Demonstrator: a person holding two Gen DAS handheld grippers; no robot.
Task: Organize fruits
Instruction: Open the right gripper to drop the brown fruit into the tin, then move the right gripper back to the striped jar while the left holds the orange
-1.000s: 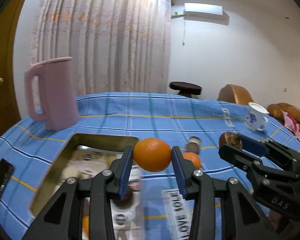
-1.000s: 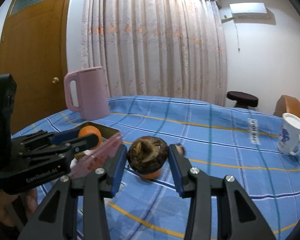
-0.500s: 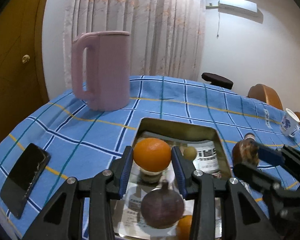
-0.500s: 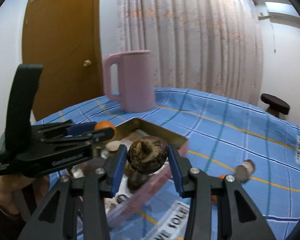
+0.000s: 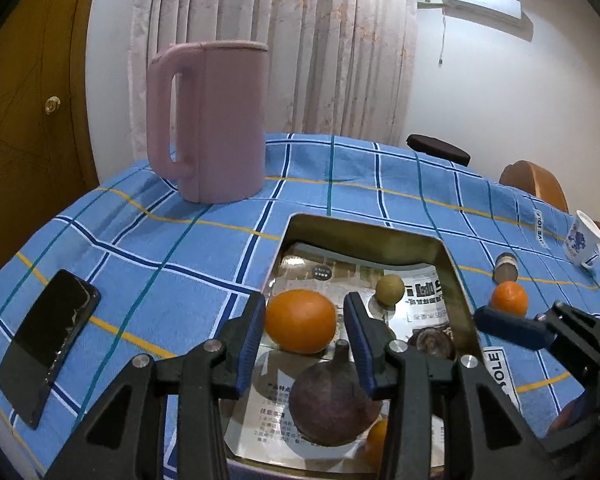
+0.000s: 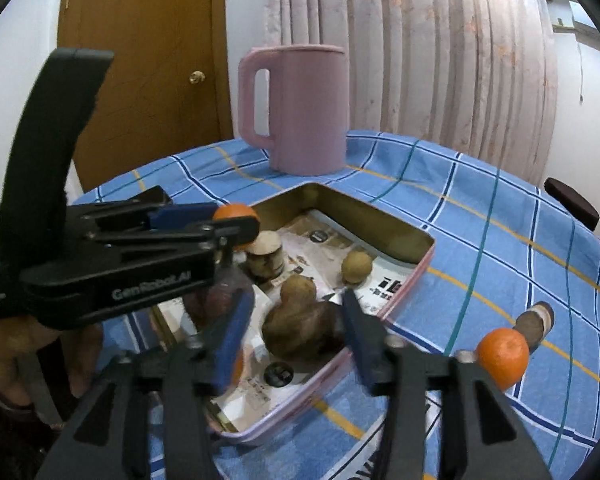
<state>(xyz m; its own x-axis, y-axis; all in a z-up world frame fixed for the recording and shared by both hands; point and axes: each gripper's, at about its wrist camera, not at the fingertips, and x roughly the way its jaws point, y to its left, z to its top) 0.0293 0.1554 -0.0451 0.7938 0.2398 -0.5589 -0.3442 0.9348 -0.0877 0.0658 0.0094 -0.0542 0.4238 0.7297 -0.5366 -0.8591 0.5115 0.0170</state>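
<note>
My left gripper point(image 5: 305, 326) is shut on an orange point(image 5: 300, 320) and holds it over the near left part of the metal tin point(image 5: 364, 232). The tin holds a dark purple fruit point(image 5: 332, 404), a small green fruit point(image 5: 389, 289) and several others on printed paper. My right gripper point(image 6: 298, 324) is open over the tin's right side point(image 6: 404, 292); a brown mangosteen point(image 6: 304, 334) lies between its spread fingers inside the tin. Another orange point(image 6: 502, 356) and a small brown fruit point(image 6: 534, 322) lie on the cloth to the right of the tin.
A tall pink jug point(image 5: 212, 120) stands behind the tin. A black phone point(image 5: 48, 344) lies at the table's left edge. A white patterned mug point(image 5: 582, 238) stands at the far right. The table has a blue checked cloth point(image 5: 180, 248).
Both grippers have moved left over the tin and dipped toward it. My right gripper has opened and let the mangosteen down into the tin. My left gripper still holds the orange.
</note>
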